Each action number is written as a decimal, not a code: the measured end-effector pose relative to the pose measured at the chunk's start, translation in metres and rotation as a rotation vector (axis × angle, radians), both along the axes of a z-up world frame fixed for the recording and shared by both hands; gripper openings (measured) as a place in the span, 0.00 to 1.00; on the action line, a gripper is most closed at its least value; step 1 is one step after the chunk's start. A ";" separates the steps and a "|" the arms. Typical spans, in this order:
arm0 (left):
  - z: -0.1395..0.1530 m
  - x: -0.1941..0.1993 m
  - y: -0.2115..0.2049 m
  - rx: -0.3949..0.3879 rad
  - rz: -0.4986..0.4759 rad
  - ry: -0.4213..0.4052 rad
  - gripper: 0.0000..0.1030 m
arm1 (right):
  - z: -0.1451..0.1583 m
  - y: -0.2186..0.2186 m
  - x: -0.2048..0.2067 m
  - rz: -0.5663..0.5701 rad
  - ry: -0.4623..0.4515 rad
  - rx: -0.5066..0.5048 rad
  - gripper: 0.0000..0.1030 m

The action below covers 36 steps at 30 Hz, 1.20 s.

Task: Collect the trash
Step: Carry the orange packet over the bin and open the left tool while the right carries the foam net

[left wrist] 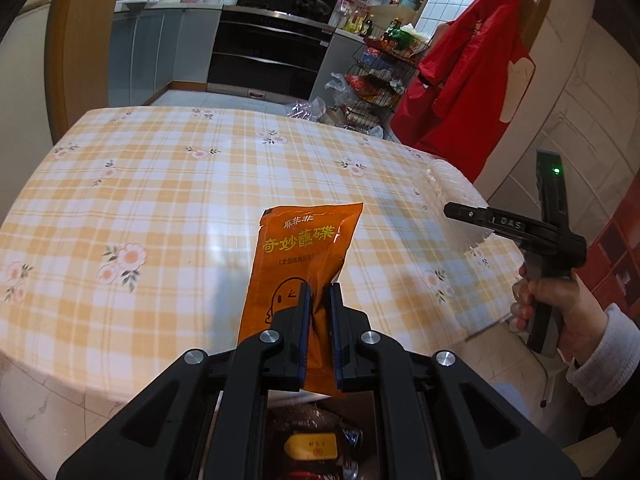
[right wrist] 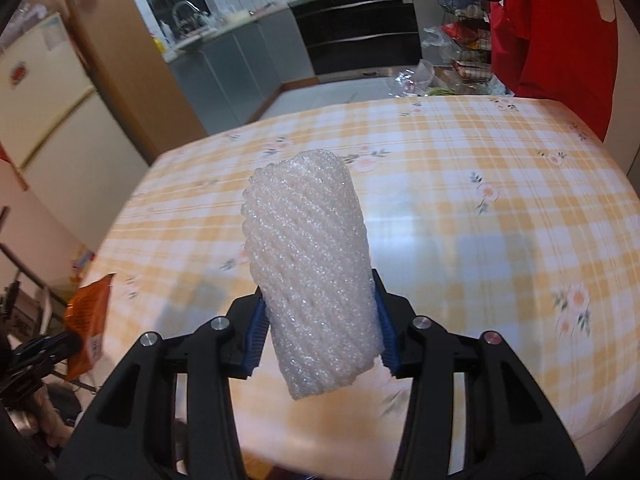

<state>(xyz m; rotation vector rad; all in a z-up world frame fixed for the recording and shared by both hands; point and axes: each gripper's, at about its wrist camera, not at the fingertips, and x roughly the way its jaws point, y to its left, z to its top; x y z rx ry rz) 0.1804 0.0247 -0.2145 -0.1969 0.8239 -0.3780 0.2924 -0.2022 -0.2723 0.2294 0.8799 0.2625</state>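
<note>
An orange sauce packet with yellow print stands upright between the blue pads of my left gripper, which is shut on its lower part, just off the near edge of the checked table. My right gripper is shut on a white foam net sleeve, its pads pressing both sides, lifted over the tablecloth. In the left wrist view the right gripper is at the right edge, held by a hand, with the foam sleeve behind it. In the right wrist view the orange packet shows at far left.
Below my left gripper lies a dark heap of wrappers. Behind the table are kitchen cabinets, a black oven, a wire rack of packages and a hanging red garment. A pale fridge stands at left.
</note>
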 end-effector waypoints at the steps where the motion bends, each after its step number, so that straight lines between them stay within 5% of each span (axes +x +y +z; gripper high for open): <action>1: 0.003 -0.008 0.001 0.000 0.001 -0.004 0.09 | 0.004 0.002 -0.009 0.003 -0.007 0.014 0.46; 22: 0.014 -0.121 0.010 -0.015 -0.060 -0.020 0.09 | 0.056 0.017 -0.170 0.011 -0.109 0.094 0.46; 36: -0.018 -0.124 -0.020 -0.001 -0.149 0.052 0.09 | 0.042 0.010 -0.178 0.028 -0.087 0.110 0.46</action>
